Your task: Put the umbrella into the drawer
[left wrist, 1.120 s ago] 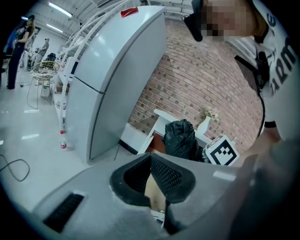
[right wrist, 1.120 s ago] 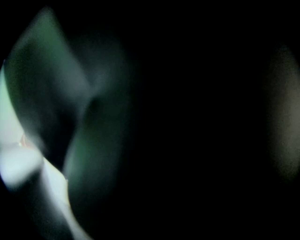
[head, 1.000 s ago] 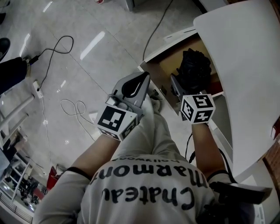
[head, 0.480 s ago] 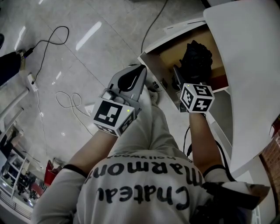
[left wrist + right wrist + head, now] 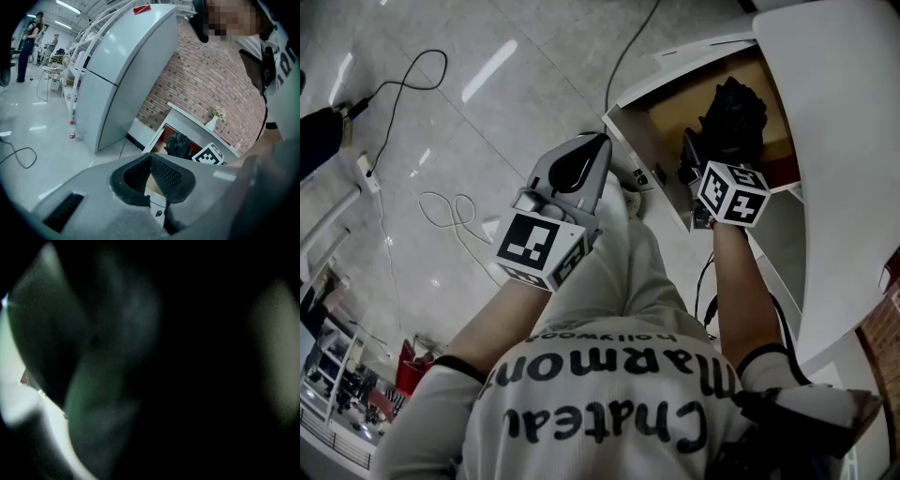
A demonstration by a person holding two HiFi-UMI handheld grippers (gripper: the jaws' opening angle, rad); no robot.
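Found crumpled black fabric umbrella [image 5: 733, 122] clamped in right gripper [image 5: 694, 155], within open wood-lined white drawer [image 5: 670, 108]. Found left gripper [image 5: 598, 148] closed, empty, outside it. Advise lowering fully before unclamping.

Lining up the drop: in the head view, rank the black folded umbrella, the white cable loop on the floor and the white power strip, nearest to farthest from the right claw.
1. black folded umbrella, at the right claw, over the open wooden-lined drawer.
2. white cable loop, on the floor, well to the left.
3. white power strip, far left.
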